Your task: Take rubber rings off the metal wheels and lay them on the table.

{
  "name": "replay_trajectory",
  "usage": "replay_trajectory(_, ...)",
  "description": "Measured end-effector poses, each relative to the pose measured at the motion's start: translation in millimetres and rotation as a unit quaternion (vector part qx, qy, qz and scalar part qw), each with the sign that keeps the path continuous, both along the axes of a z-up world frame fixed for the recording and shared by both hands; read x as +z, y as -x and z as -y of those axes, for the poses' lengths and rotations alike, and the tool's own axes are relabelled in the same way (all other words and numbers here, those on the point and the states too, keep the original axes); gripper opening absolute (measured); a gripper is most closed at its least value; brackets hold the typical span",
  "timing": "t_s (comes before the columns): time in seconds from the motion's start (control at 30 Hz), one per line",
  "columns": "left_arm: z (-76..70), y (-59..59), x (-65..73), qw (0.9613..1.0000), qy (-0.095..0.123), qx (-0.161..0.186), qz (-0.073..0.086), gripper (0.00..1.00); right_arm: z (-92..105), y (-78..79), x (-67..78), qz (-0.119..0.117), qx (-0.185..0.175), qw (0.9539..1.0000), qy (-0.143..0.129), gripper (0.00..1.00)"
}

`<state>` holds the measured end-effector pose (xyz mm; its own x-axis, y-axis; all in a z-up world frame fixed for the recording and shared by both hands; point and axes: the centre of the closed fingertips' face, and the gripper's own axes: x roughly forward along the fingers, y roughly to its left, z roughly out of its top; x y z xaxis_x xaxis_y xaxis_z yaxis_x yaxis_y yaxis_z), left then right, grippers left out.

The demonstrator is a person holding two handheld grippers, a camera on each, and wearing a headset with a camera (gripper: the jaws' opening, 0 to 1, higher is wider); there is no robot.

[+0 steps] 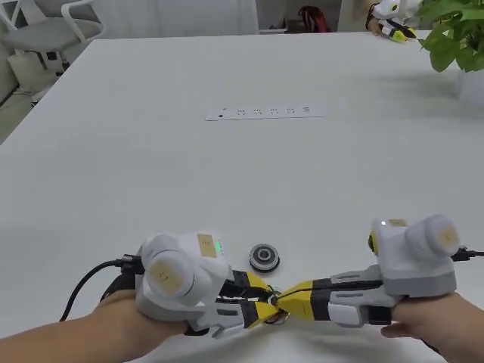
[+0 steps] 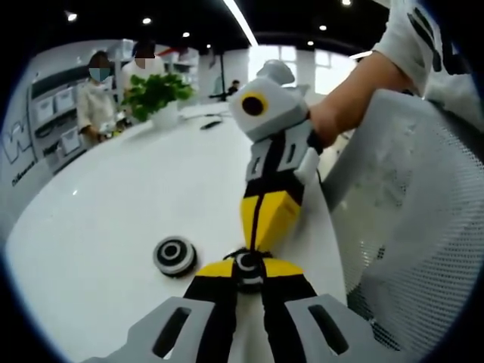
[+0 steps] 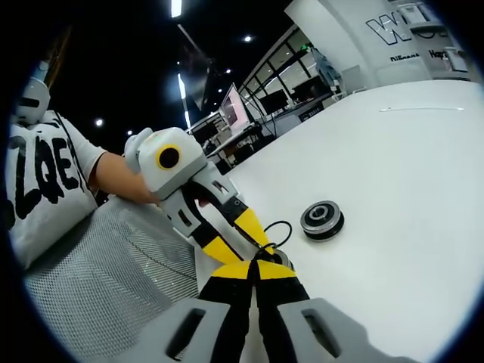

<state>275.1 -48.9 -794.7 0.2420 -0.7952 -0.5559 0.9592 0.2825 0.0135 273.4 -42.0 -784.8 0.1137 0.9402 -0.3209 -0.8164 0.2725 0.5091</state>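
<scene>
meeting tip to tip at the near edge of the white worktop (image 1: pixel 227 174), the two grippers close in on one metal wheel (image 2: pixel 246 262). the left gripper (image 2: pixel 246 274) has its fingers closed on that wheel, clamping it by its sides. the right gripper (image 3: pixel 257 265), coming in from the right, has its fingers pressed together on a thin black rubber ring (image 3: pixel 278 223), which stands up from the wheel as a small loop. a second wheel (image 1: pixel 264 257), dark-rimmed, lies flat on the worktop just beyond the fingertips, touching neither gripper. farther off, mid-worktop, lies a white power strip (image 1: pixel 265 113); a green plant (image 1: pixel 454 34) stands at the far right.
</scene>
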Motion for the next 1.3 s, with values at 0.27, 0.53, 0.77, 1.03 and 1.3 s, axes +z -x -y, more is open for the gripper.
replay_trajectory(0.27, -0.6, 1.6, 0.6, 0.9999, -0.004, -0.009, 0.003, 0.14, 3.1, -4.4, -1.8, 0.001, -0.008, 1.0, 0.004, 0.0)
replay_trajectory(0.53, -4.8, 11.3, 8.0, 0.9995, 0.005, -0.028, -0.012, 0.29, 4.3, -4.8, -0.8, -0.002, -0.01, 0.9999, 0.003, 0.0)
replay_trajectory(0.77, -15.0, 16.4, 22.6, 0.9994, 0.02, -0.027, -0.011, 0.37, 4.0, -4.8, 5.9, -0.001, -0.01, 0.9999, -0.003, 0.0)
replay_trajectory(1.03, -35.6, 13.1, 36.9, 0.9994, 0.034, -0.005, -0.007, 0.46, 0.0, -2.1, 12.8, 0.001, 0.001, 1.0, -0.01, 0.0)
replay_trajectory(1.3, -49.2, 11.7, 46.1, 0.9988, 0.045, 0.017, -0.009, 0.57, -6.9, -5.1, 22.3, 0.006, 0.014, 0.9998, -0.013, 0.0)
